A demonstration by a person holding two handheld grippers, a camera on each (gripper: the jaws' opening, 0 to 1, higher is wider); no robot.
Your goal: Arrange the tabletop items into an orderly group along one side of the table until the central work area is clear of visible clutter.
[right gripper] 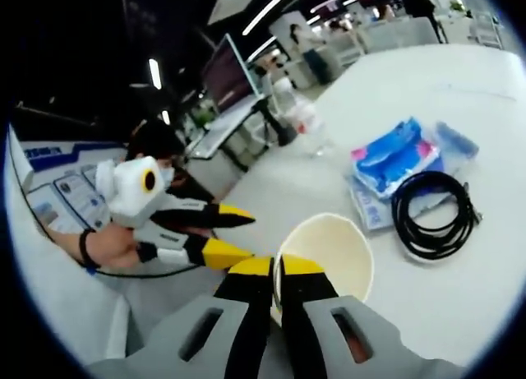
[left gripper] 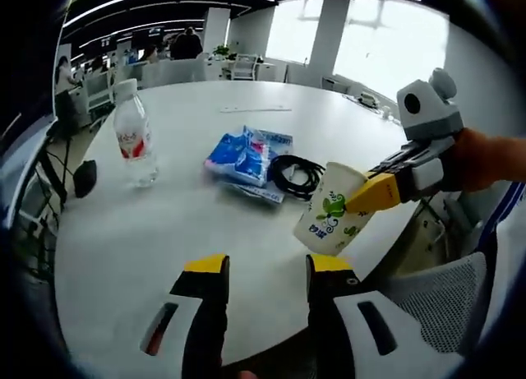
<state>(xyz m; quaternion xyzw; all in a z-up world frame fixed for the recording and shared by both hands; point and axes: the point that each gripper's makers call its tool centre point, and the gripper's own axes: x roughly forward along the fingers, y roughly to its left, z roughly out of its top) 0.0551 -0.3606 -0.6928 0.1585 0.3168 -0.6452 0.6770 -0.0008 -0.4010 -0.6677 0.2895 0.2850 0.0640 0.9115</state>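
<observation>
Table (left gripper: 197,108) surface is white and round. On it stand a clear plastic water bottle with a red label (left gripper: 134,132), a blue tissue pack (left gripper: 240,156) and, just beside it, a coiled black cable (left gripper: 297,173). Right gripper (right gripper: 277,266) has its yellow-tipped jaws pinched on the rim of a white paper cup with green print (left gripper: 331,210), held tilted near the table's edge. Left gripper (left gripper: 267,264) has its jaws parted and holds nothing.
</observation>
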